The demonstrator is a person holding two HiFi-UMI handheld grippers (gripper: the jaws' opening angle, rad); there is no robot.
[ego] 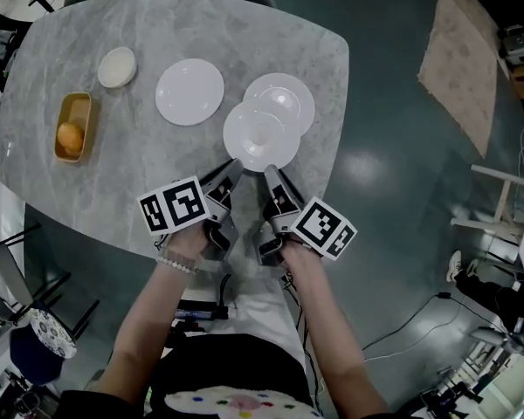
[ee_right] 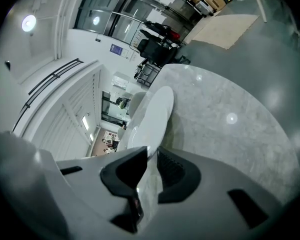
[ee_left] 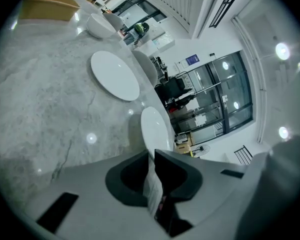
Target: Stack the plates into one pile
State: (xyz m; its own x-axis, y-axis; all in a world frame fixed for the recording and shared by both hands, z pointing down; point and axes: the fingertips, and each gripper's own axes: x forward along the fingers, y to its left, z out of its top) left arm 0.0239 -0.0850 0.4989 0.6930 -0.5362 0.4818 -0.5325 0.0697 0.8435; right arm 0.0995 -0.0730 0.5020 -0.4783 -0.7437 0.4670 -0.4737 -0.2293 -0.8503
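Both grippers hold one white plate (ego: 260,134) by its near rim. My left gripper (ego: 233,166) is shut on the rim's left part and my right gripper (ego: 268,171) on its right part. The held plate overlaps the near-left part of a second white plate (ego: 293,97) that lies on the grey marble table (ego: 87,182). A third, larger white plate (ego: 189,92) lies to the left of them. In the left gripper view the held plate (ee_left: 155,128) shows edge-on between the jaws, with the larger plate (ee_left: 115,76) beyond. The right gripper view shows the held plate (ee_right: 154,115) edge-on between its jaws too.
A small white bowl (ego: 117,67) sits at the far left of the table, and a wooden tray (ego: 73,127) with an orange in it lies nearer the left edge. Chair backs stand beyond the far edge. The table's right edge (ego: 336,138) runs close to the plates.
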